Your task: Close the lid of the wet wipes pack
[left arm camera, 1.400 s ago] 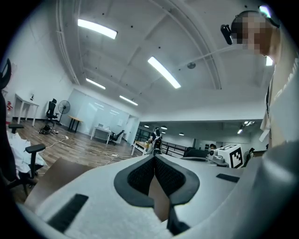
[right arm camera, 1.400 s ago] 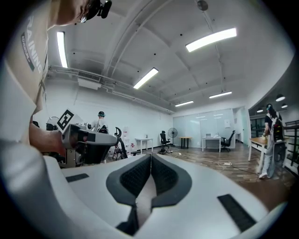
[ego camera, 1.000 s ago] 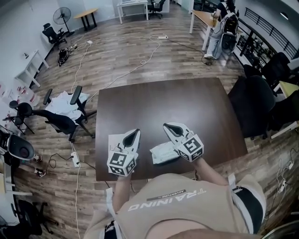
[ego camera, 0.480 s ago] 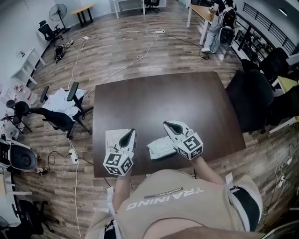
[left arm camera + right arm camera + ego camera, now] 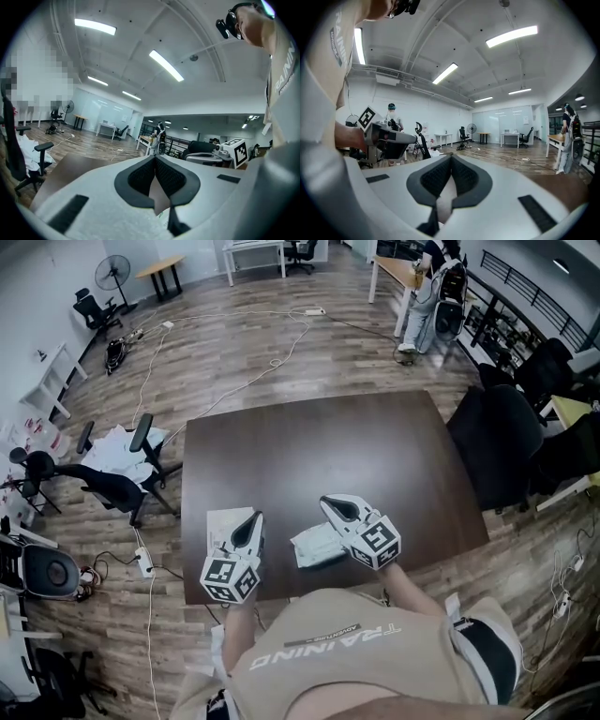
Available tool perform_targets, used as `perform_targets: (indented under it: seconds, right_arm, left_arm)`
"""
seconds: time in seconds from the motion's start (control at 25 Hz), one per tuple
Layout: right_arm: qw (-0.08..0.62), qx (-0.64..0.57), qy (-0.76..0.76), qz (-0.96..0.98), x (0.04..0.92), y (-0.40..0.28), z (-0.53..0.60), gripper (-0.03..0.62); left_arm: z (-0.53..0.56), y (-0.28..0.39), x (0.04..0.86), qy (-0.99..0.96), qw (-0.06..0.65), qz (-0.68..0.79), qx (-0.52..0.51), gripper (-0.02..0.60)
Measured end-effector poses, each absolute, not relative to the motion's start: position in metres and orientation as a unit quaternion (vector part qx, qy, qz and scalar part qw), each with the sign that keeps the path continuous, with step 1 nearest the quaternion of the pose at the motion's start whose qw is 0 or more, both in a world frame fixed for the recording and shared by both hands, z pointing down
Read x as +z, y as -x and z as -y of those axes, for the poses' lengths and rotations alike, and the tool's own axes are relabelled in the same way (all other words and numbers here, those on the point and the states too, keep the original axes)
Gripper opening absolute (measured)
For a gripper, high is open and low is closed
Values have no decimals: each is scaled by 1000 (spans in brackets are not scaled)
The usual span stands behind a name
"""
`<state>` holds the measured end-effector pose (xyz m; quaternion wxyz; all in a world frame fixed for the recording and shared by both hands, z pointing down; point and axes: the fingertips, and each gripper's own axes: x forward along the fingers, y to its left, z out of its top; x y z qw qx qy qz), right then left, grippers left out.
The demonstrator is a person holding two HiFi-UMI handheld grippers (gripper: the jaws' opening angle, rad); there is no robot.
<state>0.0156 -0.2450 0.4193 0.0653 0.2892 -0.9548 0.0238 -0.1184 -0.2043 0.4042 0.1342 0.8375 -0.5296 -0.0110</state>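
The wet wipes pack (image 5: 313,546), white and flat, lies on the dark brown table (image 5: 309,451) near its front edge. Whether its lid is up or down I cannot make out. My right gripper (image 5: 332,504) hovers just right of the pack, pointing away from me, jaws shut with nothing held (image 5: 451,157). My left gripper (image 5: 253,519) is further left, over a white sheet (image 5: 219,525), and its jaws also meet at the tip, empty (image 5: 154,158). Each gripper's marker cube shows in the other's view.
The pack and the sheet are the only things on the table. Office chairs stand left (image 5: 112,479) and right (image 5: 502,442) of it. Cables (image 5: 234,381) run across the wooden floor beyond. A person (image 5: 429,292) stands by a far desk.
My left gripper has sunk a little toward the table and rolled slightly. The right gripper has stayed beside the pack. The head view has shifted a bit.
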Motion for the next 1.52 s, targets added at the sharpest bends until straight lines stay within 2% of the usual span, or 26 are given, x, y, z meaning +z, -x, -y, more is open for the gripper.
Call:
perform_targets:
  seconds: [1.52]
  right_arm:
    - [102,23,-247,963,431,-3,234,14]
  left_arm:
    - [198,120,420,-833,154,531,-17,5]
